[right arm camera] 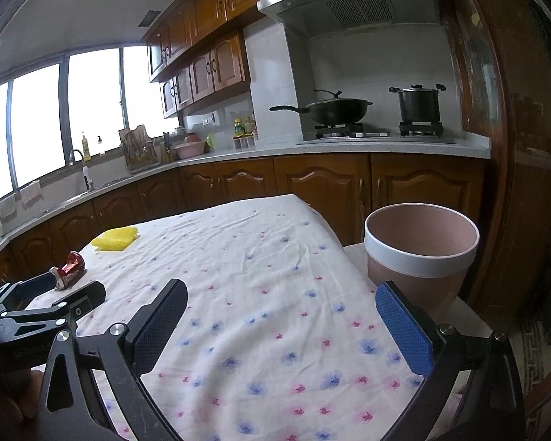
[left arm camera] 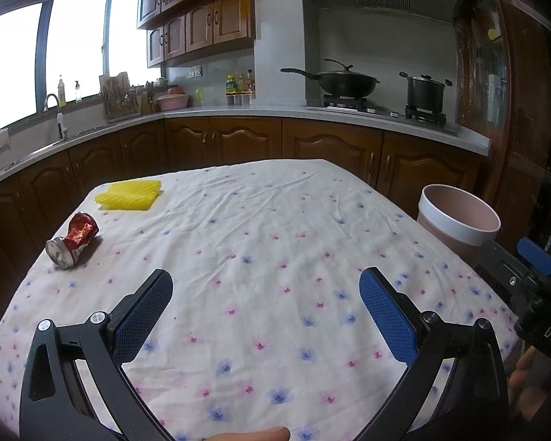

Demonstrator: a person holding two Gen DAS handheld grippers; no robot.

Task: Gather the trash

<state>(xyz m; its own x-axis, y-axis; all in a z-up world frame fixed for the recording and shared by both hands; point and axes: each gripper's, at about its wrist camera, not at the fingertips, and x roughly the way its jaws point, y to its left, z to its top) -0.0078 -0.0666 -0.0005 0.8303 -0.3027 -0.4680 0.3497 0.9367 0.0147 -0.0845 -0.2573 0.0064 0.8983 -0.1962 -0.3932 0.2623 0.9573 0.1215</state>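
A crushed red can [left arm camera: 73, 244] lies on its side near the table's left edge, also seen small in the right wrist view as the can [right arm camera: 69, 268]. A yellow foam net [left arm camera: 130, 194] lies at the far left corner, the same net [right arm camera: 115, 239]. A pink bin with a white rim [left arm camera: 459, 218] stands off the table's right side, close in front of my right gripper as the bin [right arm camera: 420, 253]. My left gripper [left arm camera: 266, 286] is open over the near cloth, nothing between its blue pads. My right gripper [right arm camera: 281, 301] is open too, empty, over the right part of the table.
The table wears a white flowered cloth [left arm camera: 275, 242]. Behind it runs a wooden kitchen counter [left arm camera: 238, 139] with a sink, bottles, a wok [left arm camera: 345, 82] and a pot [left arm camera: 424, 92]. The left gripper's body [right arm camera: 43, 308] shows at lower left of the right wrist view.
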